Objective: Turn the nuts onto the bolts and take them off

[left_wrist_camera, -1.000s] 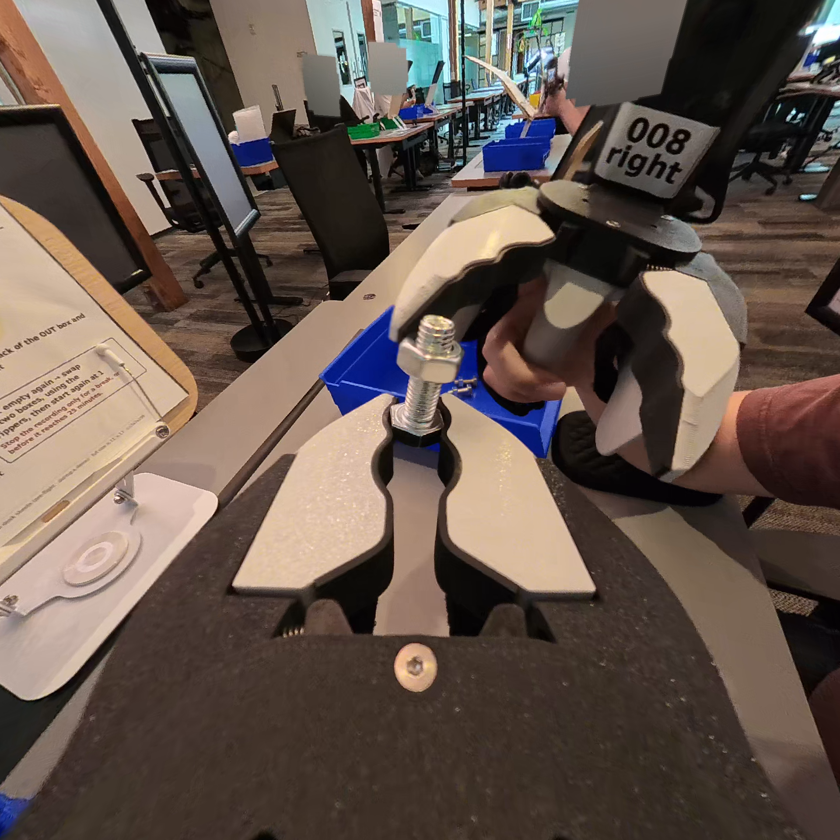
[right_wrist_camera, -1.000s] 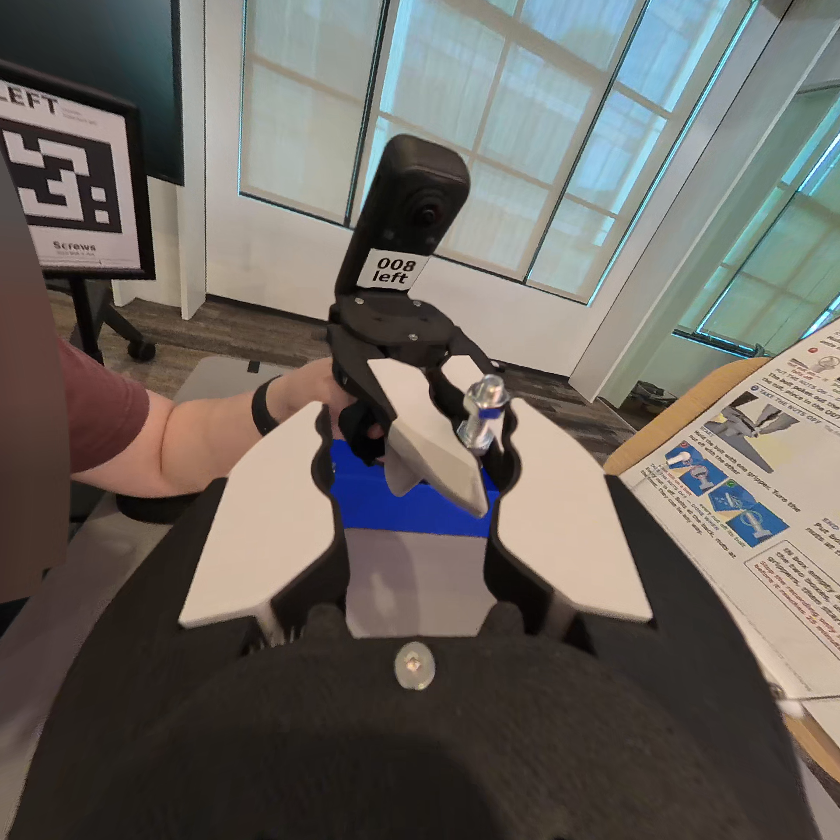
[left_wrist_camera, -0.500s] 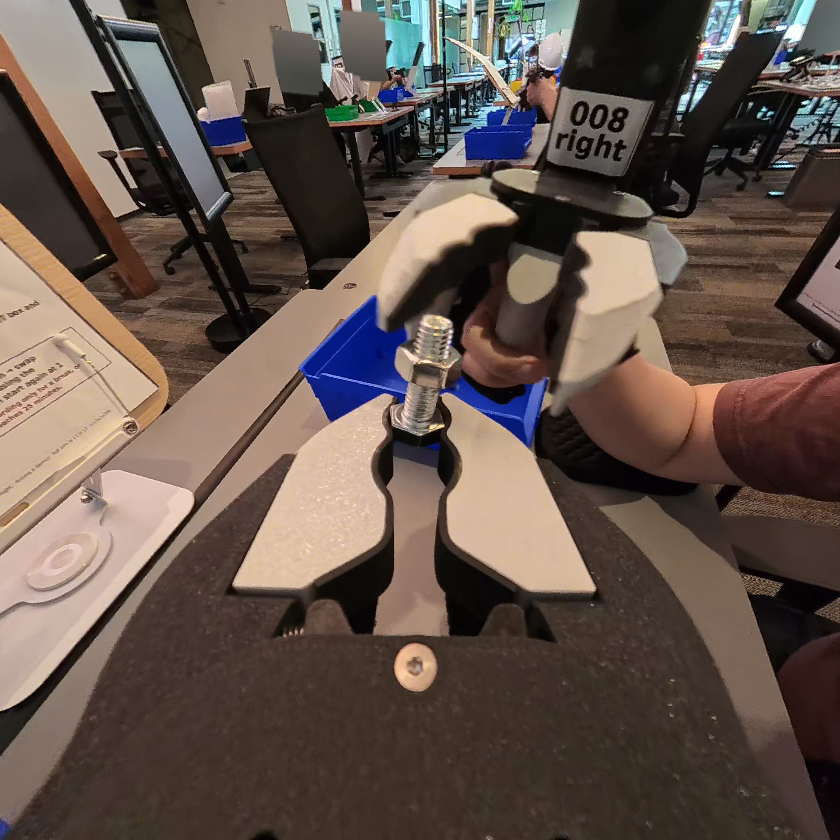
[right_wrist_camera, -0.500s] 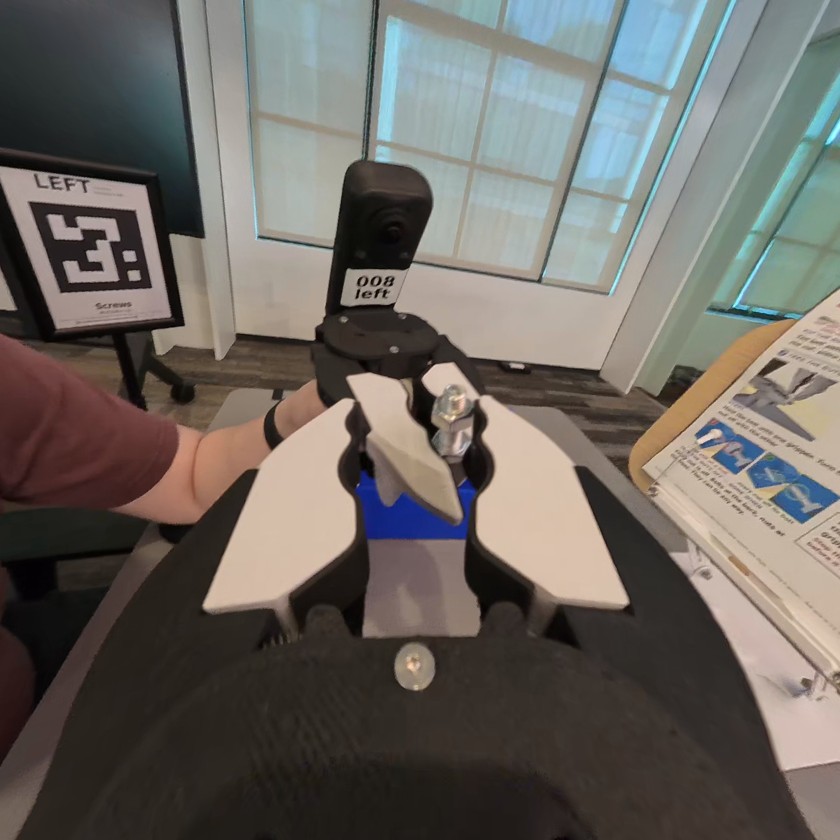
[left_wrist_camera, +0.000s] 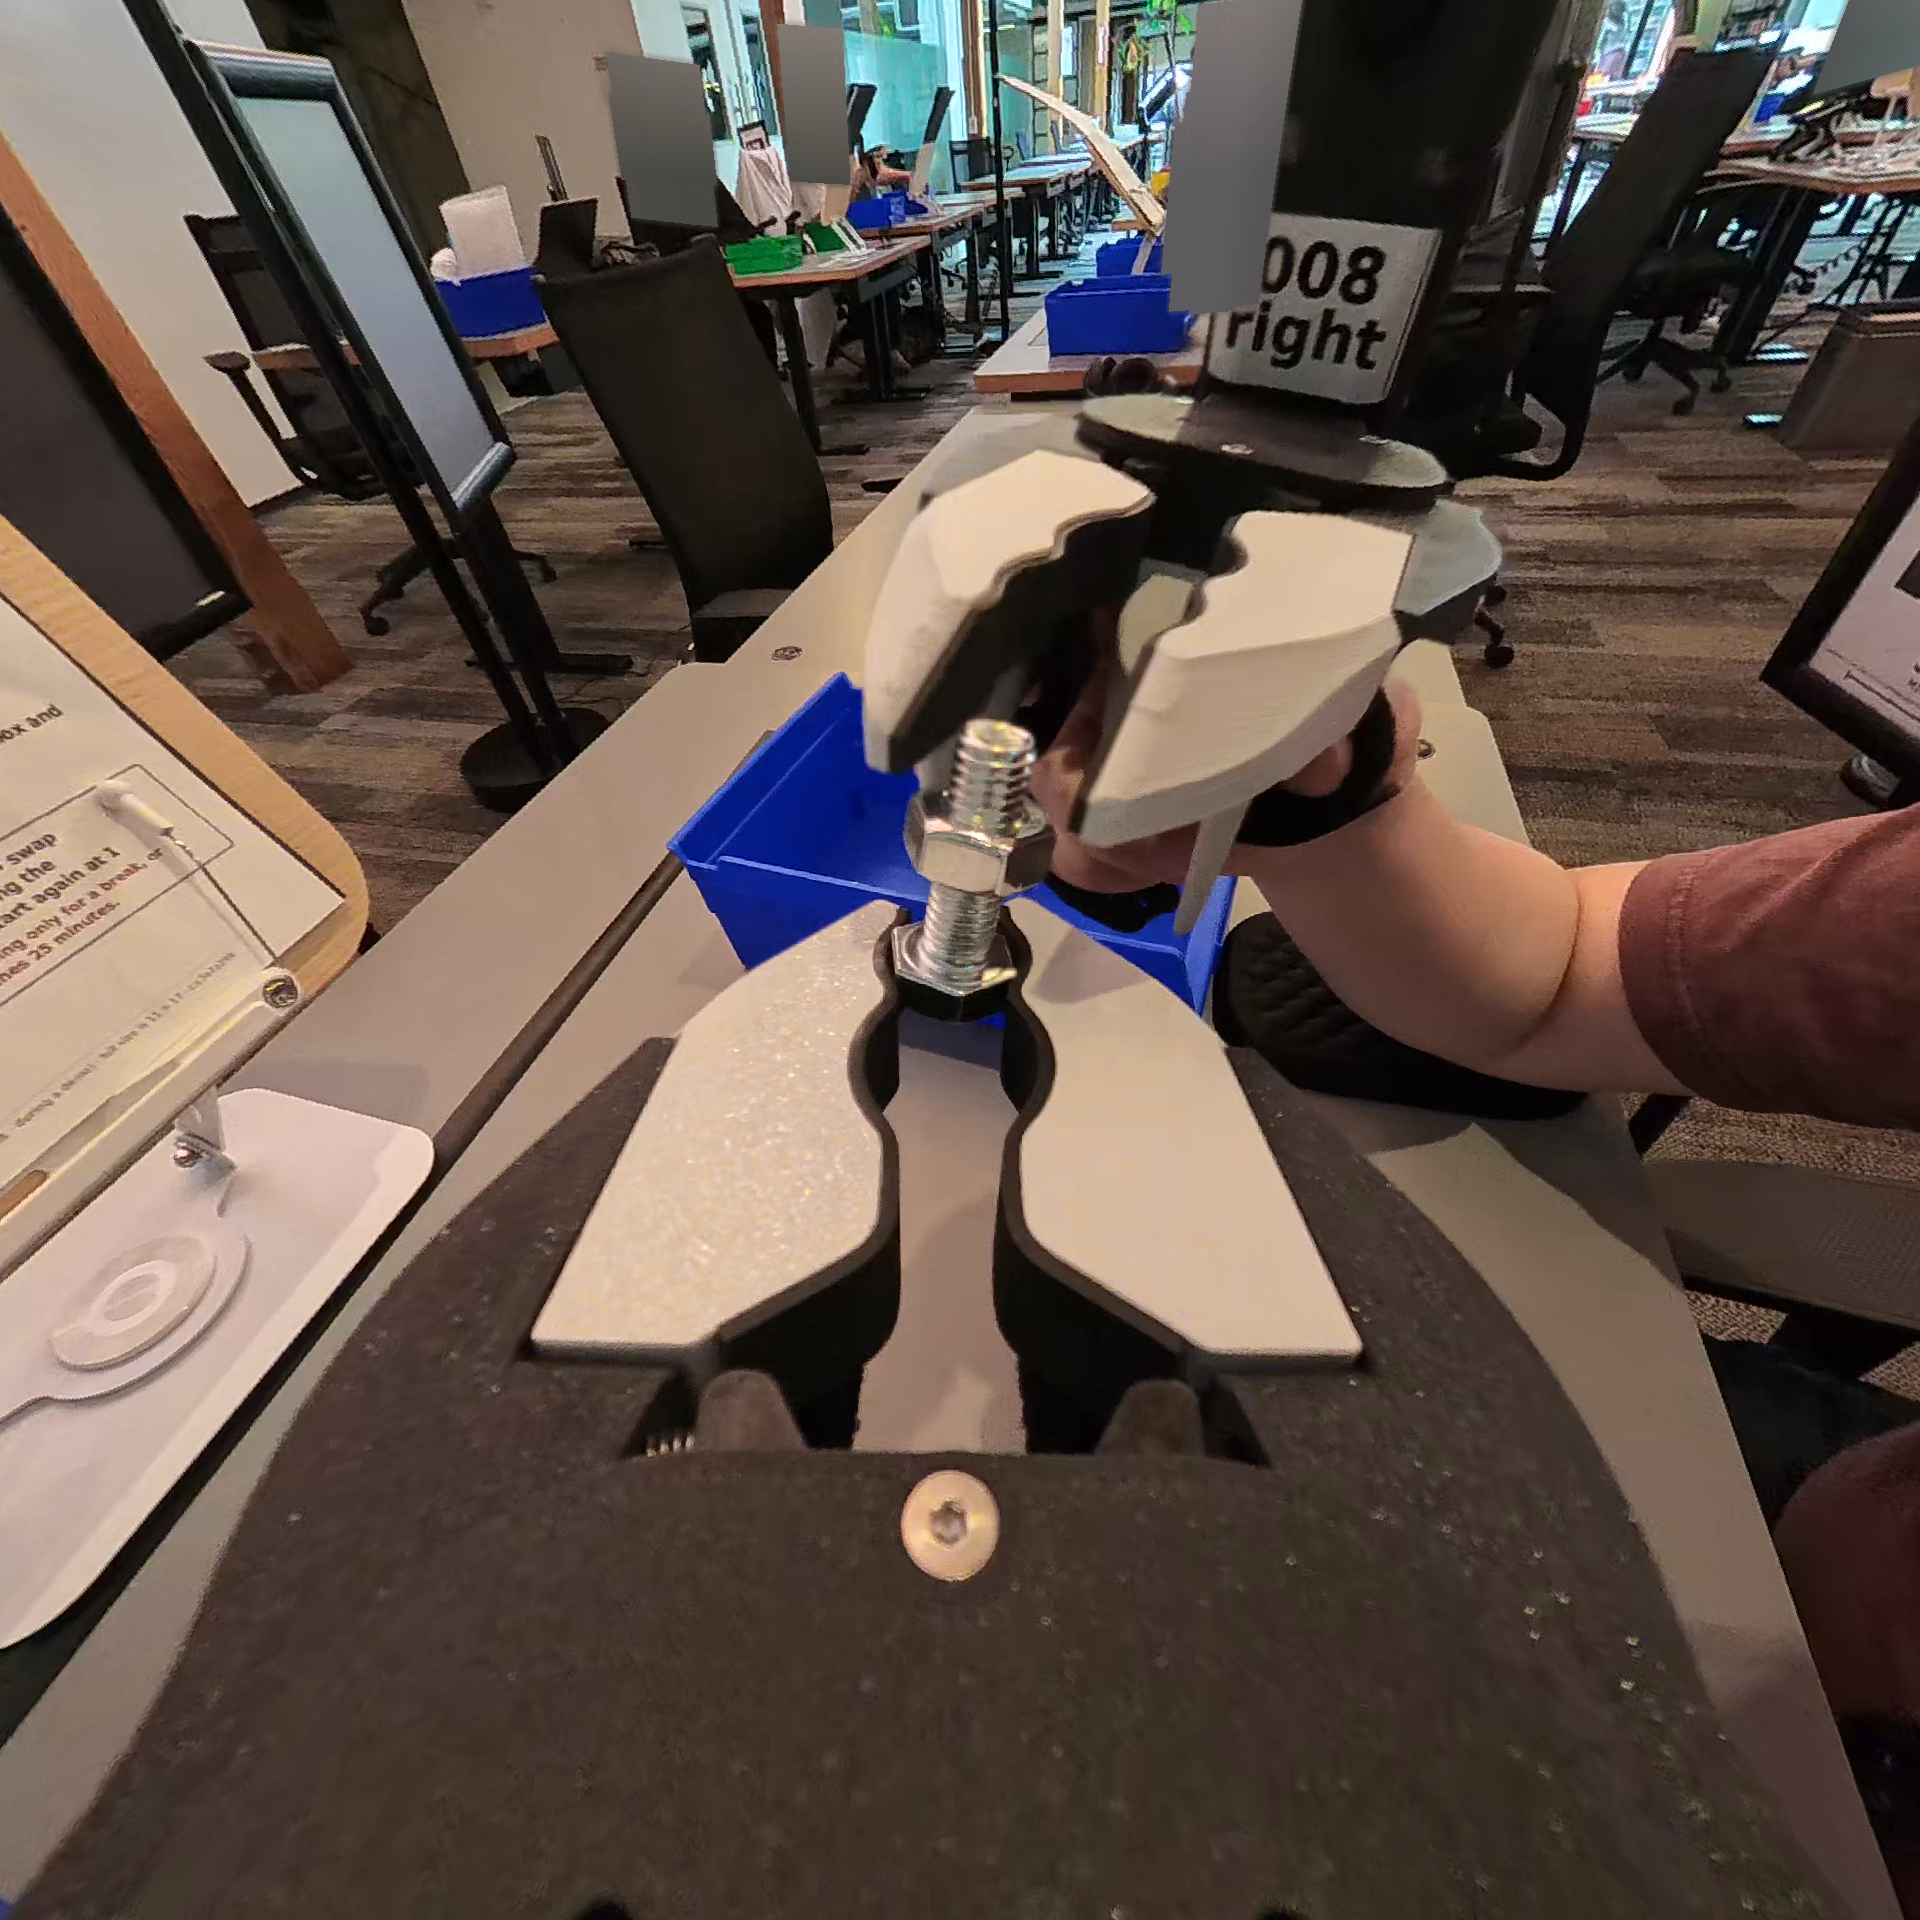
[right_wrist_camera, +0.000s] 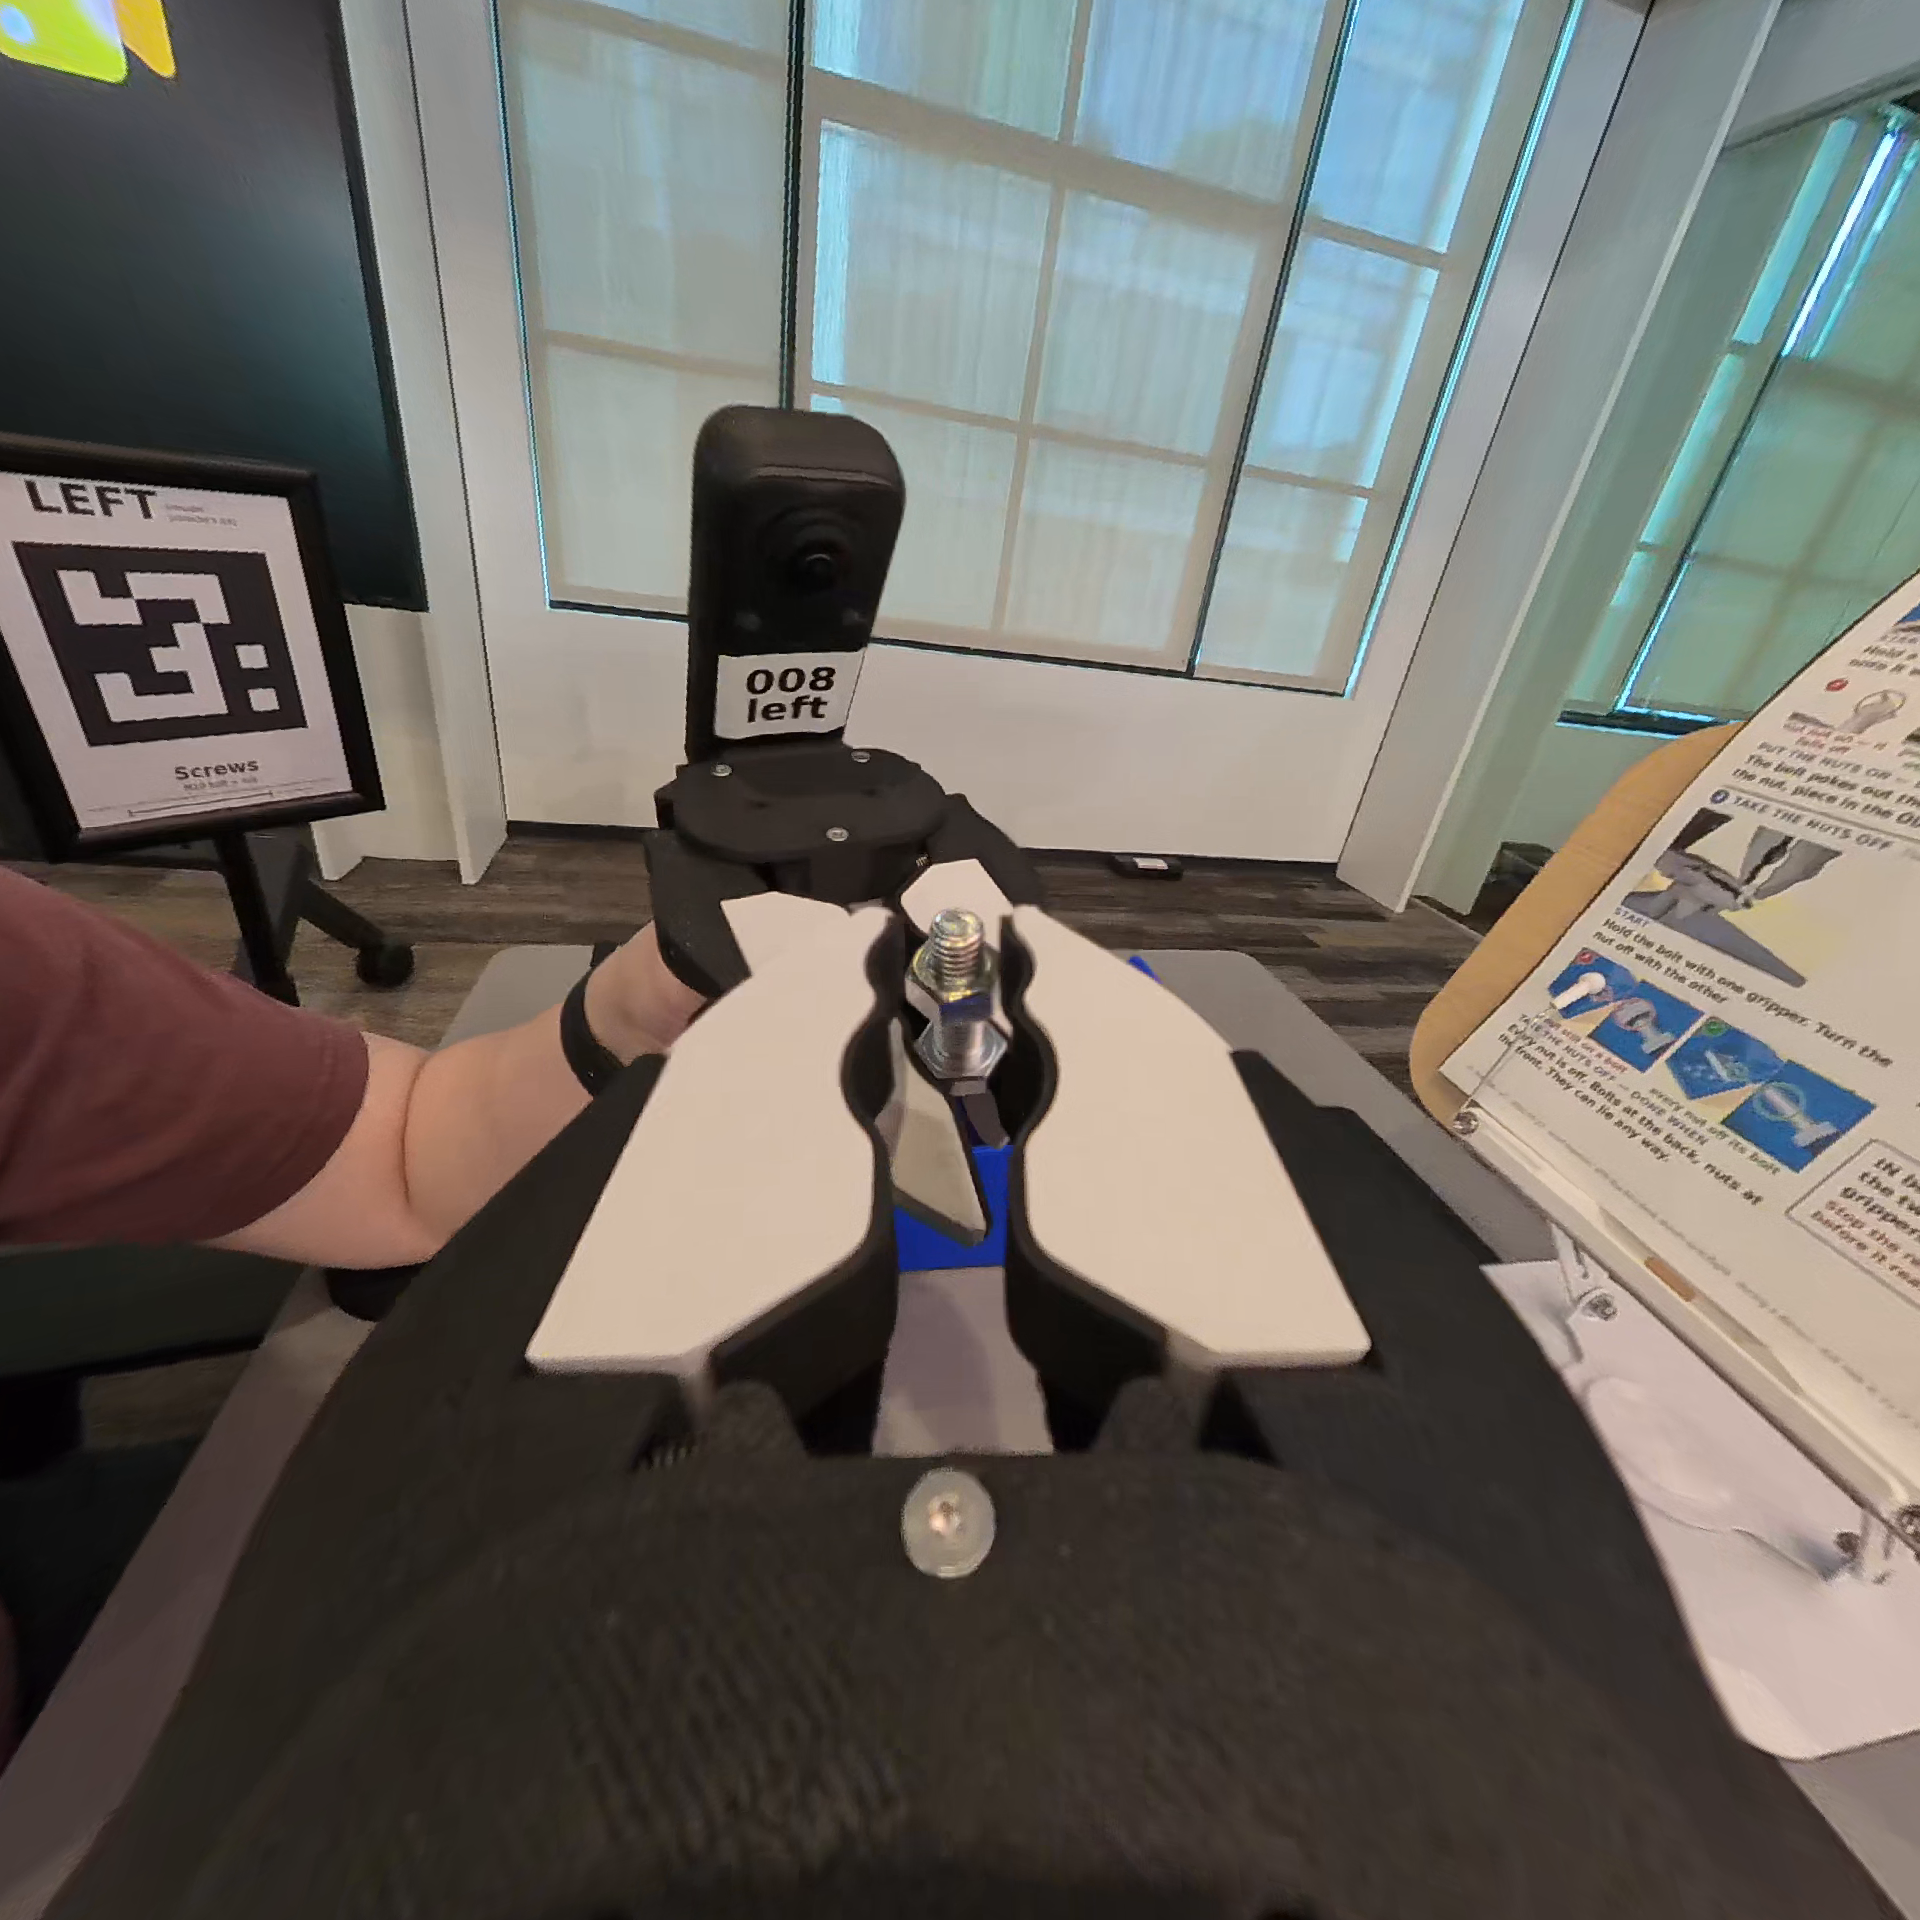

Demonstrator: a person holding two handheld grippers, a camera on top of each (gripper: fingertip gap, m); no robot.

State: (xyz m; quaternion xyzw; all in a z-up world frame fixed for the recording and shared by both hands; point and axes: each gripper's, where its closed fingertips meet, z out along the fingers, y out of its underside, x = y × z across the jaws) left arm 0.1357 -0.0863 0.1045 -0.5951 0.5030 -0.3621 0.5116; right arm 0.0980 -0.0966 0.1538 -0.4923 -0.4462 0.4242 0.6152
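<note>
A silver bolt (left_wrist_camera: pixel 961 914) stands upright, its head clamped at the tips of my left gripper (left_wrist_camera: pixel 954 935), which is shut on it. A hex nut (left_wrist_camera: pixel 971 847) sits partway down the threads, with bare thread above it. My right gripper (left_wrist_camera: pixel 987 790) comes in from the far side, and its two fingers close on the nut from both sides. In the right wrist view the nut (right_wrist_camera: pixel 951 987) sits in the notch between the fingers of my right gripper (right_wrist_camera: pixel 943 935), and the left gripper (right_wrist_camera: pixel 961 1101) faces me just behind and below it.
A blue bin (left_wrist_camera: pixel 800 821) stands on the grey table (left_wrist_camera: pixel 540 883) just beyond the bolt. An instruction board (left_wrist_camera: pixel 104 883) leans at the left, also visible in the right wrist view (right_wrist_camera: pixel 1714 987). A black wrist pad (left_wrist_camera: pixel 1330 1029) lies under the person's forearm. A marker sign (right_wrist_camera: pixel 156 644) stands beyond the table. The left gripper's tips are roughly 5 cm from the right gripper's.
My right gripper was open beside the bolt. It has moved in over the bolt and closed its fingers around the nut. My left gripper still holds the bolt.
</note>
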